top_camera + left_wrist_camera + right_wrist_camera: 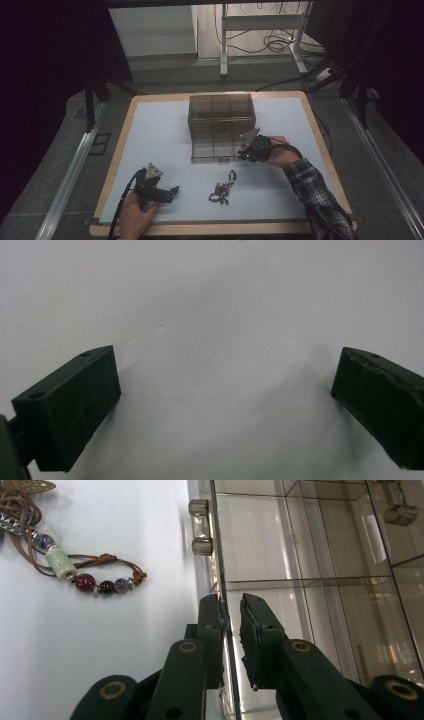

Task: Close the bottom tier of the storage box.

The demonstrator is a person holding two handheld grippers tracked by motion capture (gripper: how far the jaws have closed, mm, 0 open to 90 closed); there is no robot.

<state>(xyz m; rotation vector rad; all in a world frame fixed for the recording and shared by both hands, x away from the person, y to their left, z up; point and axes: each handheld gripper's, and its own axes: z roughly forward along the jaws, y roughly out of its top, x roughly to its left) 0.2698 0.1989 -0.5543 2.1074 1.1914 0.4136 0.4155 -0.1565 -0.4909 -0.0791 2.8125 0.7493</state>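
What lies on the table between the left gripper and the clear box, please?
In the high view, a beaded cord necklace lies between the left gripper and the clear box; otherwise the white mat is bare.

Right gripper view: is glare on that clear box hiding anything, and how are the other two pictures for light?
Right gripper view: pale reflections streak the clear box, but its dividers and the bead string stay sharp. High view: dim, with black corners; the bead string is a small dark tangle. Left gripper view: evenly lit white mat, soft shadows, slight blur.

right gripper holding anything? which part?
The right gripper straddles the front edge of the clear box's open lid, near its clasp. A gap shows beside one pad, so a firm hold cannot be told.
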